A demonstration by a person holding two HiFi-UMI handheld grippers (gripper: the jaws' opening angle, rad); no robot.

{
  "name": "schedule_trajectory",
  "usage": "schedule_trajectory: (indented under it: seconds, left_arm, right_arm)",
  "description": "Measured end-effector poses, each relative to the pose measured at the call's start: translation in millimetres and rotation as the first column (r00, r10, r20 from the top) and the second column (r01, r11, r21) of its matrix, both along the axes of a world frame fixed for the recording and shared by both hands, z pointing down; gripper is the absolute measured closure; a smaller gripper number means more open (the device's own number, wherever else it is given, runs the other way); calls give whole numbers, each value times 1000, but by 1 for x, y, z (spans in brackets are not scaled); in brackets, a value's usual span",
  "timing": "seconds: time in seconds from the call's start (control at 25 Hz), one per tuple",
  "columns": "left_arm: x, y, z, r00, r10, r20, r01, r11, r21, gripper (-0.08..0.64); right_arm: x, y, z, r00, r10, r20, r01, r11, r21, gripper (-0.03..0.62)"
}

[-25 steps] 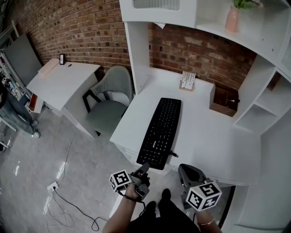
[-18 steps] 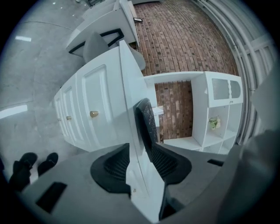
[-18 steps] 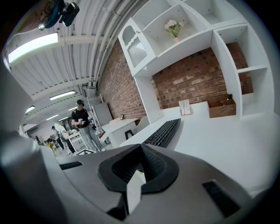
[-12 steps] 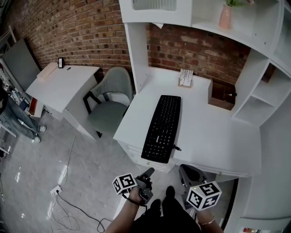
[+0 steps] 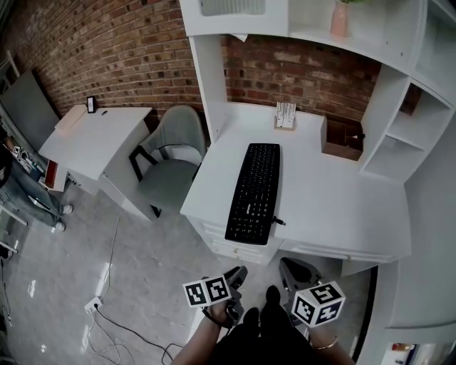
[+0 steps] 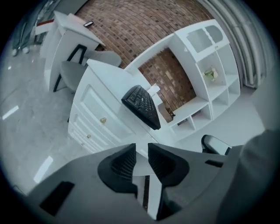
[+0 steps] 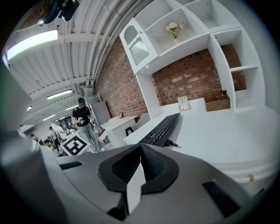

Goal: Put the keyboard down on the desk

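The long black plastic keyboard (image 5: 254, 192) lies flat on the white desk (image 5: 335, 207). It runs lengthwise away from the person, with its near end close to the front edge. A short black cable stub (image 5: 278, 222) sticks out at its near right corner. A small pale mark among the near keys is too small to read (so is the print on the little white card stand (image 5: 286, 115) at the back of the desk). The only clear patterns are the black-and-white square markers on the gripper cubes.

Both grippers hang in front of the desk, well apart from the keyboard. The left gripper (image 6: 141, 152) has just been closing its jaws, and a narrow gap remains between the ribbed pads with nothing in it. The right gripper (image 7: 140, 148) has its pads pressed together at the tips and holds nothing.

The desk's white drawer front (image 6: 94, 118), with round brass knobs, faces the left gripper. Behind the keyboard an open brown wooden box (image 5: 340, 139) sits against the red brick wall (image 5: 128, 50). A pink vase (image 5: 340, 19) stands on the shelf above. Left of the desk is a grey-green padded chair (image 5: 171, 160), and beyond it a smaller white table (image 5: 100, 135).
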State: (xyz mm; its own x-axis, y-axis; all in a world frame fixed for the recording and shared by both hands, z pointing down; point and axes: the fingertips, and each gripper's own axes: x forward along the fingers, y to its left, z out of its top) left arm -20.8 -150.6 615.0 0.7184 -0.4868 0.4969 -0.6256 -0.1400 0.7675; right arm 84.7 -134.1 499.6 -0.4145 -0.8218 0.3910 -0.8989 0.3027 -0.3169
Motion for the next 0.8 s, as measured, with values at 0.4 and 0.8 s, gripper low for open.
schedule_trajectory:
  seconds: [0.4, 0.8]
  left_arm:
    - [-14, 11, -52, 949, 46, 312, -140, 948, 287, 509]
    - [-26, 14, -105, 878, -2, 479, -258, 841, 476, 534]
  right_arm:
    - [-6, 22, 0, 1000, 22, -1, -22, 1000, 16, 588]
    - [-9, 33, -9, 999, 37, -25, -36, 997, 68, 588]
